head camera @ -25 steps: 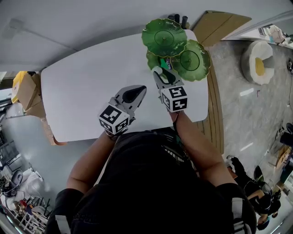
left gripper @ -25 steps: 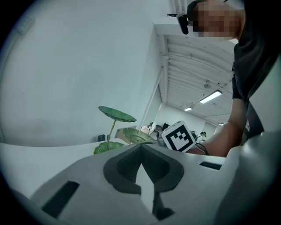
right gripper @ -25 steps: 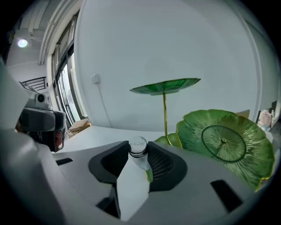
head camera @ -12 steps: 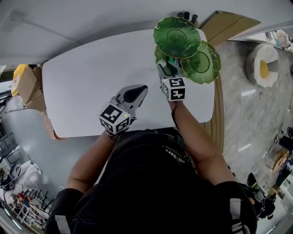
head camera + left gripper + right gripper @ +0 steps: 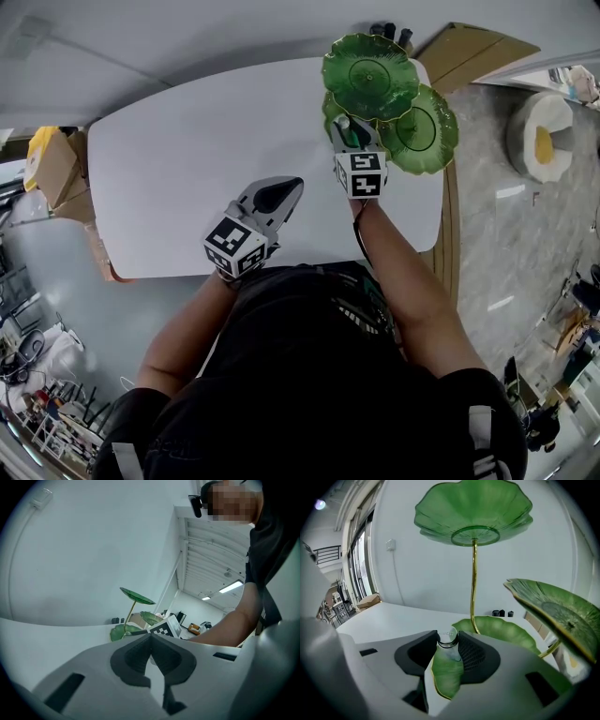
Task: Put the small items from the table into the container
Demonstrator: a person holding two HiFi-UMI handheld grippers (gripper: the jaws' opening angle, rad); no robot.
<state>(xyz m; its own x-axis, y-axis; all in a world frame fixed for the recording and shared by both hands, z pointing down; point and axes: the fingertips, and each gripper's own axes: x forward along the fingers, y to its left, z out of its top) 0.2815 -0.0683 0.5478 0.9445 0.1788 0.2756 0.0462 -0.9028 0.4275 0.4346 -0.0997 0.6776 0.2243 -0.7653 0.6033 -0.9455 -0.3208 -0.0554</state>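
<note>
Since a second ago the right tongs [image 5: 448, 645] have travelled forward and down, from the near side of the stand [image 5: 474, 583] to just over its low leaf [image 5: 501, 629]. The left tongs [image 5: 151, 645] have barely shifted. The right tongs are clenched on a small clear bottle [image 5: 448, 638], whose neck sits at the tips while its body lies back between the pads, above the near lip of the low leaf. I cannot tell whether the bottle touches the leaf yet. The left tongs are closed tip to tip with nothing between them. They hover over the bare tabletop [image 5: 178, 159], well apart from the stand and on its left.

Farther out, the top leaf [image 5: 370, 75] and the right leaf [image 5: 419, 129] of the stand look empty from above. What shows of the low leaf carries nothing either. No other small item lies on the tabletop, save a few small dark things [image 5: 502, 613] just beyond the stand, too small to name. By my reading the bottle is the piece in hand and its placing is nearly done, needing only lowering and letting go. Whether the dark things count as work left is unclear.

The right forearm [image 5: 394, 272] reaches straight out to the stand, tongs tipped downward. The left arm [image 5: 187, 328] is bent, its tongs near level and close to the body.
</note>
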